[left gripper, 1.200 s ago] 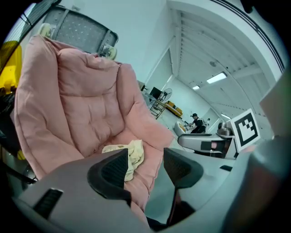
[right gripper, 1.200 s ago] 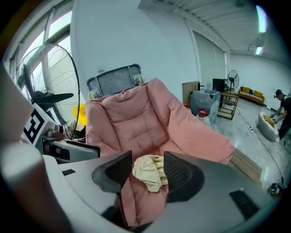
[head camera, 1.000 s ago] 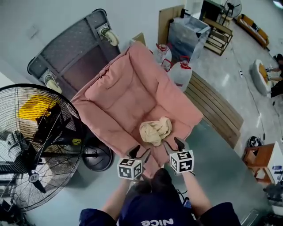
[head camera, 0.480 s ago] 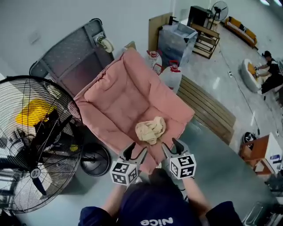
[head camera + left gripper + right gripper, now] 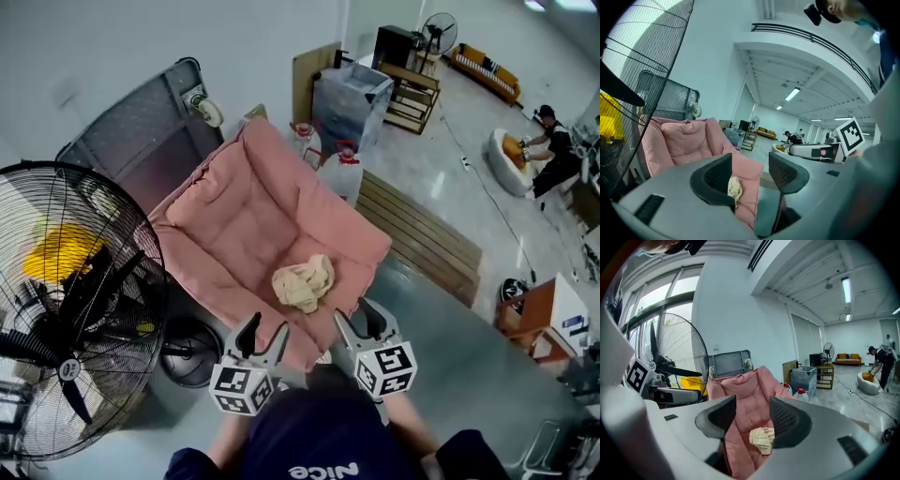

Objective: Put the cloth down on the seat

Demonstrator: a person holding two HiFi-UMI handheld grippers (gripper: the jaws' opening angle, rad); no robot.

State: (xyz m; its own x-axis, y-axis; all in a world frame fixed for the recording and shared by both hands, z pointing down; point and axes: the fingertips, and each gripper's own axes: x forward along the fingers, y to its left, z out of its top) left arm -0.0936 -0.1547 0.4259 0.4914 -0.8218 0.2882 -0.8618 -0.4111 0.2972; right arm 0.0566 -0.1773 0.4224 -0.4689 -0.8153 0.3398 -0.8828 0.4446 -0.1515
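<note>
A crumpled cream cloth (image 5: 302, 282) lies on the seat of the pink cushioned chair (image 5: 251, 211), near its front edge. The same cloth (image 5: 762, 439) shows between the right jaws' line of sight, and the cloth (image 5: 735, 187) peeks out beside the left jaw. My left gripper (image 5: 260, 337) hangs open just in front of the chair's front edge, holding nothing. To its right my right gripper (image 5: 361, 320) is open too, empty, a little short of the cloth.
A large black floor fan (image 5: 70, 300) stands at the left with its round base (image 5: 190, 350) by the chair. A grey cart (image 5: 141, 122) leans behind the chair. Water jugs (image 5: 339, 169), a wooden pallet (image 5: 419, 236) and a wrapped box (image 5: 350, 94) lie to the right. A person (image 5: 548, 141) bends far off.
Both grippers have drawn back toward me and away from the cloth, which stays on the seat. The head view has shifted, so the chair sits higher and further left.
</note>
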